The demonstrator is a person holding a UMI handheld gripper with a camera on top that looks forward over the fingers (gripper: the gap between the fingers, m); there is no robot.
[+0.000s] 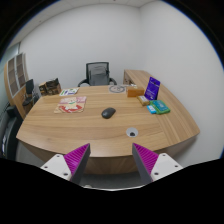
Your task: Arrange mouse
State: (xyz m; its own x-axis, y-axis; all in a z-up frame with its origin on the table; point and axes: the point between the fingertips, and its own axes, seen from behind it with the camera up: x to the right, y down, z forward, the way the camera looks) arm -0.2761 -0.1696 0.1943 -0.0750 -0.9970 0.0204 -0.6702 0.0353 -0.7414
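A dark computer mouse (108, 113) lies on the wooden desk (95, 130), near its middle. My gripper (112, 160) is held high above the near edge of the desk, well short of the mouse. Its two fingers with purple pads (77, 158) stand wide apart, with nothing between them. The mouse lies well beyond the fingertips, roughly in line with the gap between them.
A pink mat or book (70, 103) lies at the left of the desk. A tablet or box (153, 89) and a teal item (157, 107) stand at the right. A round cable port (133, 132) is near the front. An office chair (97, 73) stands behind the desk.
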